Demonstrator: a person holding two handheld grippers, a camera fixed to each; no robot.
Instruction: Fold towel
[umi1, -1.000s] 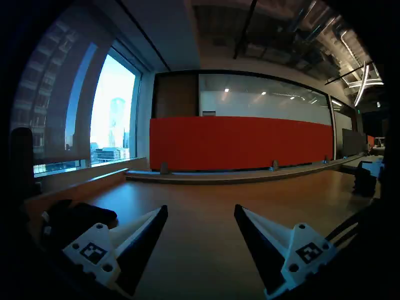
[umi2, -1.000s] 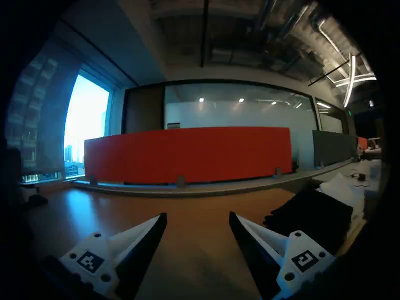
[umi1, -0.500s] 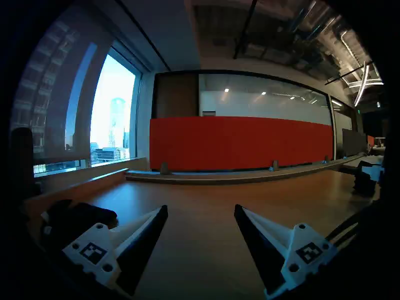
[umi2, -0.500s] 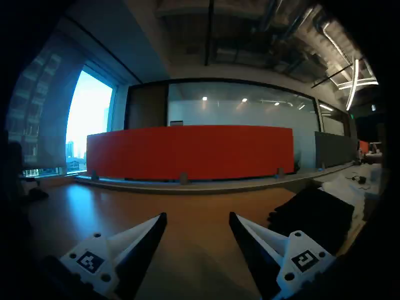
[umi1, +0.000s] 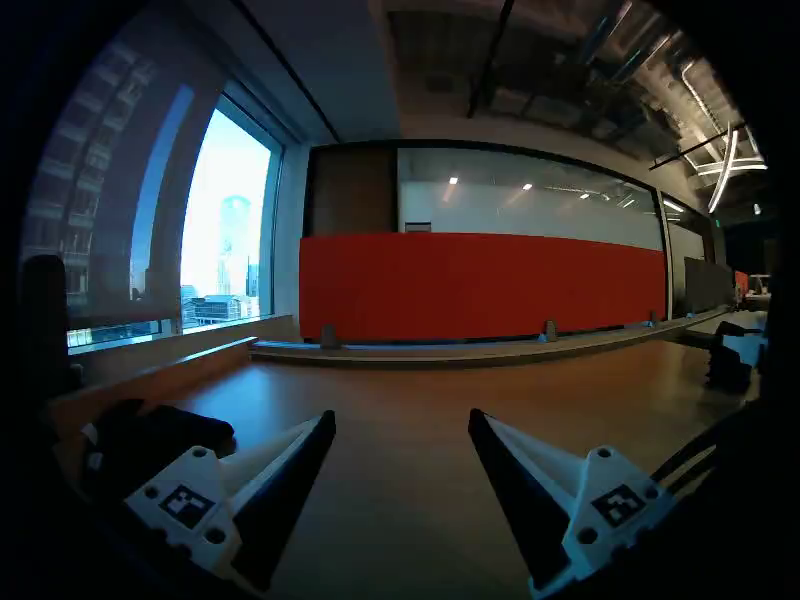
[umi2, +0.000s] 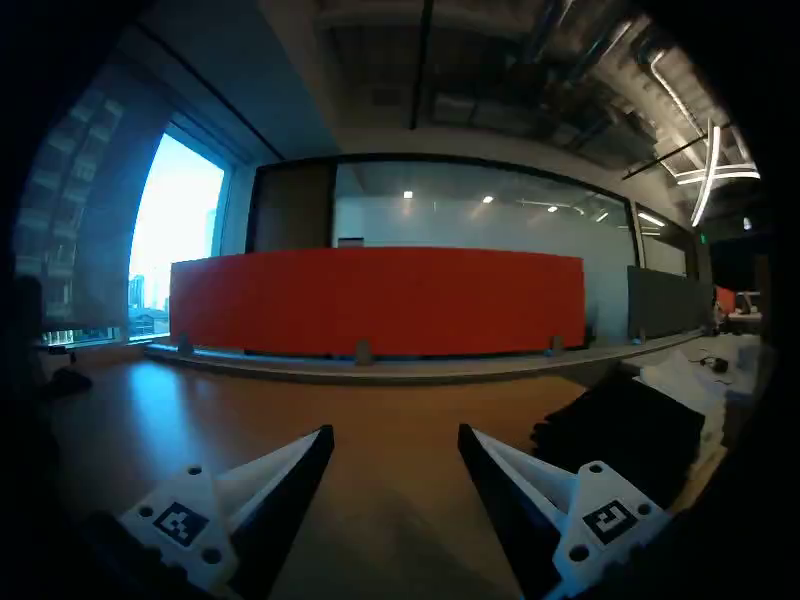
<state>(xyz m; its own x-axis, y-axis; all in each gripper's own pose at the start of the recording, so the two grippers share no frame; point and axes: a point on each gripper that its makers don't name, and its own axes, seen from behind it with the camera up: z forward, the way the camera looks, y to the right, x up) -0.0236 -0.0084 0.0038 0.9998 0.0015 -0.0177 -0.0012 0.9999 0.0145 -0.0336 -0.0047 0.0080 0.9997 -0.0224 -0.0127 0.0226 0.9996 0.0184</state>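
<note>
Holding your left gripper (umi1: 400, 414) and right gripper (umi2: 395, 429) low over the wooden table (umi1: 420, 390), you have both pairs of fingers spread wide with nothing between them.

In your right gripper view the dark towel (umi2: 630, 435) lies folded on the table just to the right of the right-hand finger, not touching it, with a paler stack of cloth (umi2: 695, 385) behind it near the table's edge. In your left gripper view a dark heap (umi1: 150, 435) sits by the left-hand finger; what it is cannot be told. A long red partition (umi1: 480, 285) runs across the far edge of the table, with a glass wall (umi1: 520, 195) above it. A tall window (umi1: 225, 235) at the left shows bright daylight and towers, and strip lights (umi2: 710, 175) glow on the open ceiling at the right.
</note>
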